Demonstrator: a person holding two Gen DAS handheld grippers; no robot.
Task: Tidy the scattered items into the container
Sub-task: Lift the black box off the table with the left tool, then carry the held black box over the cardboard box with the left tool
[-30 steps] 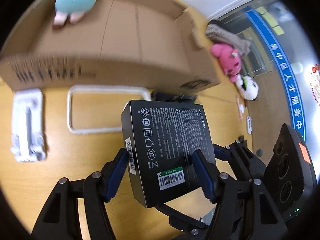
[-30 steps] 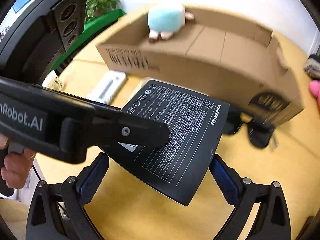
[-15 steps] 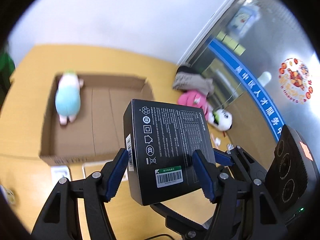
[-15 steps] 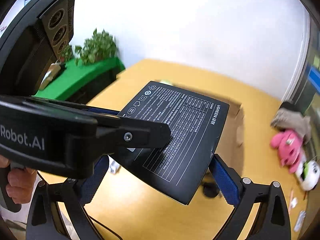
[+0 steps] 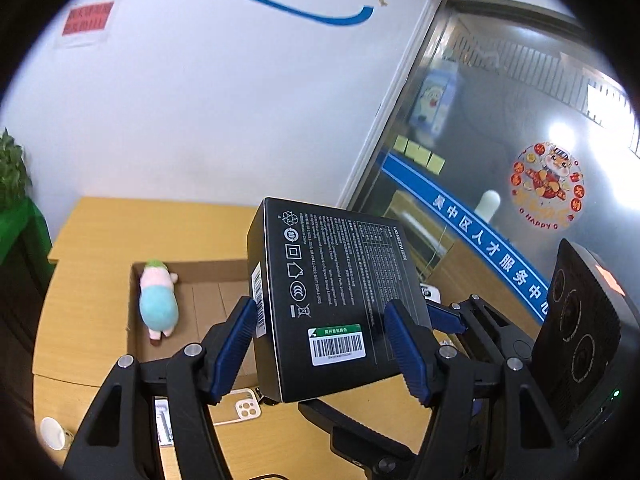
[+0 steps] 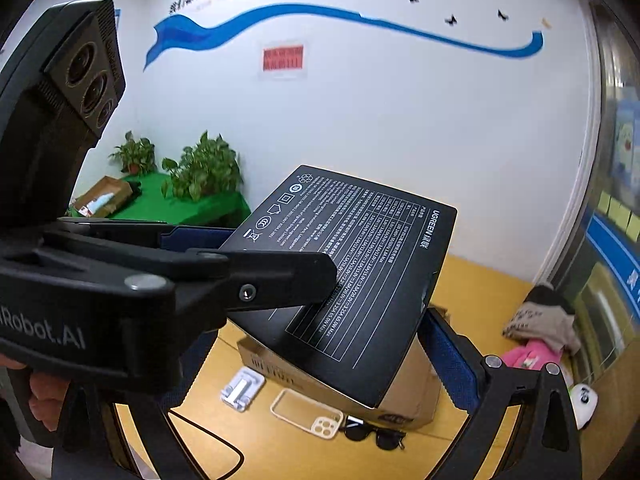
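Observation:
My left gripper (image 5: 320, 344) is shut on a black UGREEN box (image 5: 336, 296), holding it high above the table. The same box (image 6: 352, 280) fills the right wrist view, with the left gripper's finger across it. My right gripper (image 6: 320, 368) also has its blue pads (image 6: 448, 360) on the box's sides. Below stands the open cardboard box (image 5: 200, 304), with a blue-and-pink plush (image 5: 158, 304) inside at its left. A cream phone case (image 6: 308, 414), black sunglasses (image 6: 374, 434) and a white clip item (image 6: 242, 388) lie on the table in front of the cardboard box (image 6: 400, 400).
A pink plush (image 6: 532, 354), a grey cloth (image 6: 540, 320) and a panda plush (image 6: 584, 398) lie at the table's right side. A black cable (image 6: 216, 440) runs over the near table. Plants on a green-covered stand (image 6: 192, 200) are at the back left.
Both grippers have lifted the black box much higher and tilted upward. The table and cardboard box now sit far below, and the wall fills the upper view.

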